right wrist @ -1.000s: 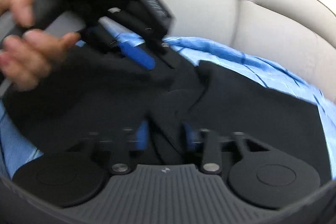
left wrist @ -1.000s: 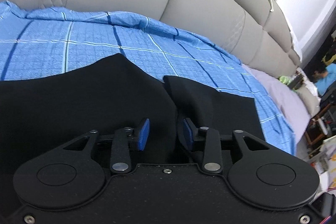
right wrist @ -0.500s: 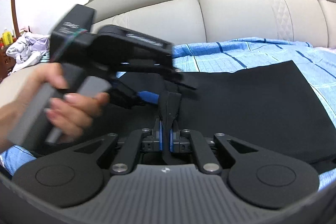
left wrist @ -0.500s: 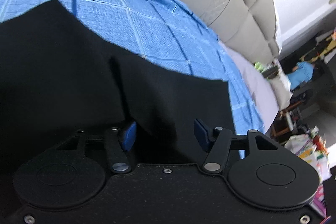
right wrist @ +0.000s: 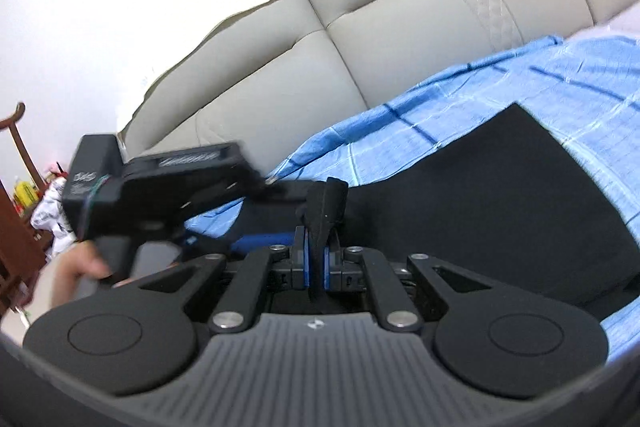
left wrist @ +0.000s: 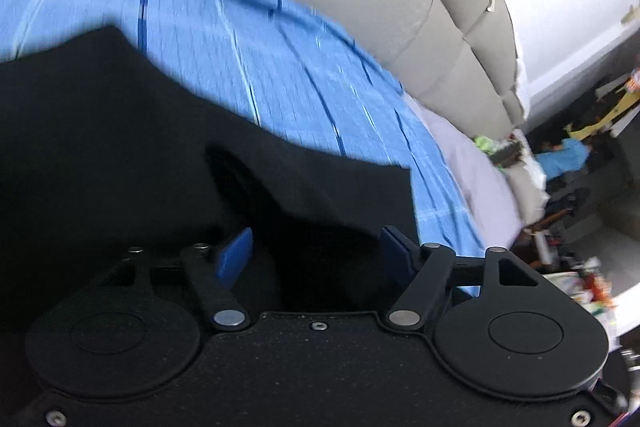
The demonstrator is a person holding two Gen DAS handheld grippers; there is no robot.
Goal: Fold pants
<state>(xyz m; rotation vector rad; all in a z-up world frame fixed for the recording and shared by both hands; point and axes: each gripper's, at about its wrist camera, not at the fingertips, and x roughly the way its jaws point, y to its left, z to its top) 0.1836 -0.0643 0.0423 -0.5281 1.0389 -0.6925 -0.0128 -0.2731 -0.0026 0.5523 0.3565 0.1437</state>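
The black pants (right wrist: 500, 195) lie spread on the blue checked sheet (left wrist: 280, 67), near the beige headboard (right wrist: 360, 47). They look soft, light and floppy, so I would take them by an edge or hem. My right gripper (right wrist: 316, 259) pinches a raised fold. My left gripper (left wrist: 316, 255) is opening, pads clear of cloth.
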